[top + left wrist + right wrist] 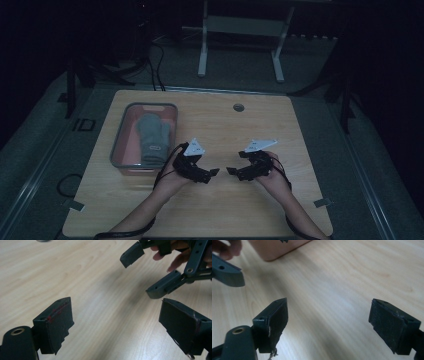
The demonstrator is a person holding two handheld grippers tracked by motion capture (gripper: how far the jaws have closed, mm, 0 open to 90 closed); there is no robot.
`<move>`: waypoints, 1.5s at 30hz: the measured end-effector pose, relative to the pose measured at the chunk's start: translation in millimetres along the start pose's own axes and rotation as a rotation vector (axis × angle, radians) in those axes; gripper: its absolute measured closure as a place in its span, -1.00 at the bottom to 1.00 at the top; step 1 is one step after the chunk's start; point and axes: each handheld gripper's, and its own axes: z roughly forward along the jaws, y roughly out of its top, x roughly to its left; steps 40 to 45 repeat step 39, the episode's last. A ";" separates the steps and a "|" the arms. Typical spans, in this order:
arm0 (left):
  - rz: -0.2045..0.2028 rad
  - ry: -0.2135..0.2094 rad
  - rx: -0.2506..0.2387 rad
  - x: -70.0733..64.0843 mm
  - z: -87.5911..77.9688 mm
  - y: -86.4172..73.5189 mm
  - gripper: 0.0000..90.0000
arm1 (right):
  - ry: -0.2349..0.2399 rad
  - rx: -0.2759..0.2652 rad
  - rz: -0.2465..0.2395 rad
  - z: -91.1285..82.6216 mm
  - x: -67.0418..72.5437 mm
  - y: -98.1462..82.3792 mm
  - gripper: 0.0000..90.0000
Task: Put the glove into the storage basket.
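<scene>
Two hands hold black grippers low over the wooden table (220, 125), tips facing each other across a small gap. My left gripper (214, 172) stands open; in the left gripper view its jaws are wide apart with bare wood between them (116, 320). My right gripper (231, 171) is open too, nothing between its jaws in the right gripper view (328, 320). The right gripper's fingers (162, 286) show at the upper right of the left gripper view. One finger of the left gripper (227, 275) shows at the upper left of the right gripper view.
A clear tray with a grey rim (119, 135) sits at the table's left and holds a pair of grey mittens (152, 136). Its pinkish wall (274, 248) shows at the top of the right gripper view. A round cable hole (238, 107) lies near the far edge.
</scene>
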 end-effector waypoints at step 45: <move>0.052 -0.041 -0.028 -32.9 20.3 -50.7 -0.73 | -0.080 -0.031 0.032 -36.6 -16.1 -86.7 -0.67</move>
